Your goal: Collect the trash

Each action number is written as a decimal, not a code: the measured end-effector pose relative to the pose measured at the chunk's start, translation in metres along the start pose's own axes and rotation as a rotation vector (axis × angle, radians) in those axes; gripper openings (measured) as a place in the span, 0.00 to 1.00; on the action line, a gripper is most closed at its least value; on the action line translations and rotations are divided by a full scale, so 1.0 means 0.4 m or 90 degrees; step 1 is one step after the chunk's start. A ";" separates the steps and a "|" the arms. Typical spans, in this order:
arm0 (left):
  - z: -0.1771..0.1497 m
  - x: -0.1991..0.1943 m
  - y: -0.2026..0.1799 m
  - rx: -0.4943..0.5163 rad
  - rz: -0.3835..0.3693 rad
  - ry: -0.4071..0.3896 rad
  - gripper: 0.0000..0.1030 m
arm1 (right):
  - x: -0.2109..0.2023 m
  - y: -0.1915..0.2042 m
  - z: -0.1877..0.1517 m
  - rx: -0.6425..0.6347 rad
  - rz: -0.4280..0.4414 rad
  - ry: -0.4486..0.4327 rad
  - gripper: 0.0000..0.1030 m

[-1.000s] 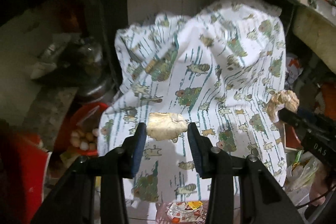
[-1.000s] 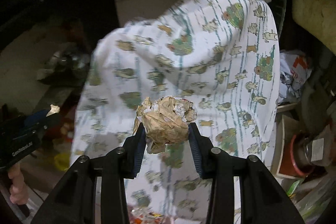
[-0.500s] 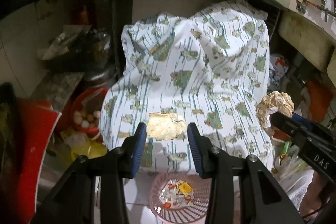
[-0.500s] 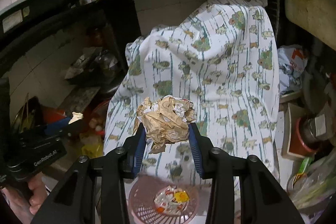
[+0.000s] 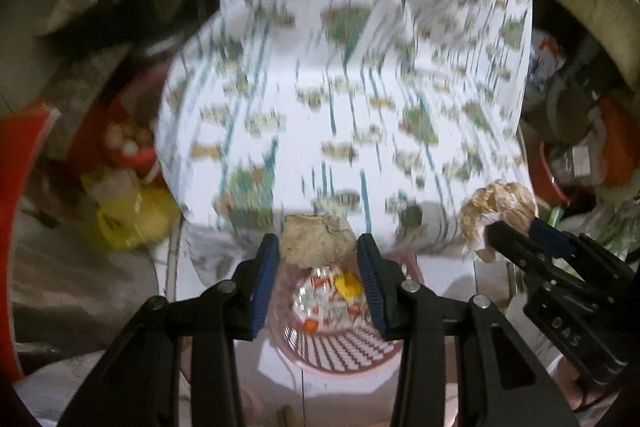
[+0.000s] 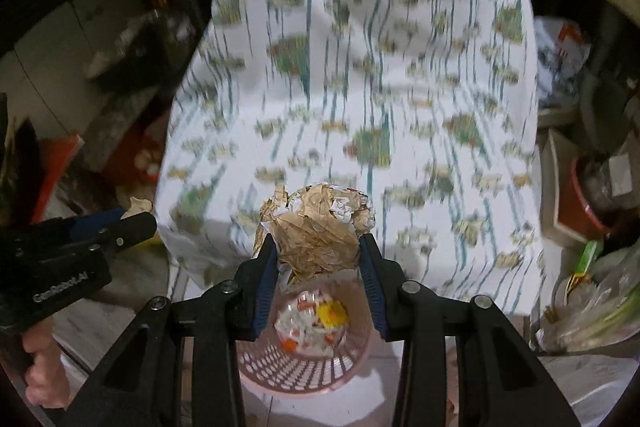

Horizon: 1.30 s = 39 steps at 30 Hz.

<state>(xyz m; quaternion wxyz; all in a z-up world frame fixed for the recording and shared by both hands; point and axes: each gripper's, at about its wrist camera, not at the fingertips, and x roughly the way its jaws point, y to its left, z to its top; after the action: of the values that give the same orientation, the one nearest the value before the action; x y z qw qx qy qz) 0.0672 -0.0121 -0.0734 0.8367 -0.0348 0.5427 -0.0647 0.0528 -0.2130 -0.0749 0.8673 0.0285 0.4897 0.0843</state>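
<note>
My left gripper (image 5: 318, 247) is shut on a flat beige scrap (image 5: 316, 241), held just above a pink perforated waste basket (image 5: 340, 351) with wrappers inside. The right gripper (image 6: 318, 247) is shut on a crumpled brown paper ball (image 6: 318, 227), above the same basket (image 6: 304, 367). In the left wrist view the right gripper (image 5: 494, 233) shows at the right with its paper ball (image 5: 500, 205). The left gripper (image 6: 138, 219) appears at the left edge of the right wrist view, a hand (image 6: 42, 379) below it.
A white printed cloth (image 5: 352, 87) drapes over something bulky behind the basket. A red bowl with eggs (image 5: 128, 143) and a yellow bag (image 5: 132, 223) lie at left. Red containers (image 6: 580, 203) and plastic bags (image 6: 592, 307) crowd the right. Dark shelves run overhead.
Both grippers have come down and tilted steeply; the pink basket, barely visible at first, now lies directly under both held pieces. The grips are unchanged.
</note>
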 end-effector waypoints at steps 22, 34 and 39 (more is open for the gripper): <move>-0.143 0.335 -0.013 0.009 0.051 0.252 0.39 | 0.391 -0.020 -0.190 -0.017 0.000 0.241 0.41; -0.108 0.262 -0.001 -0.014 0.062 0.204 0.64 | 0.341 -0.010 -0.169 -0.022 -0.007 0.199 0.70; -0.067 0.143 -0.013 0.000 0.064 0.113 0.64 | 0.230 -0.015 -0.119 -0.005 0.010 0.132 0.70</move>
<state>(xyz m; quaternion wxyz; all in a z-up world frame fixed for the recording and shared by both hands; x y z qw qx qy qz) 0.0655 -0.0252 -0.1353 0.7874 -0.0014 0.6160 -0.0258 0.0593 -0.2043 -0.1782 0.8113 0.0200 0.5764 0.0957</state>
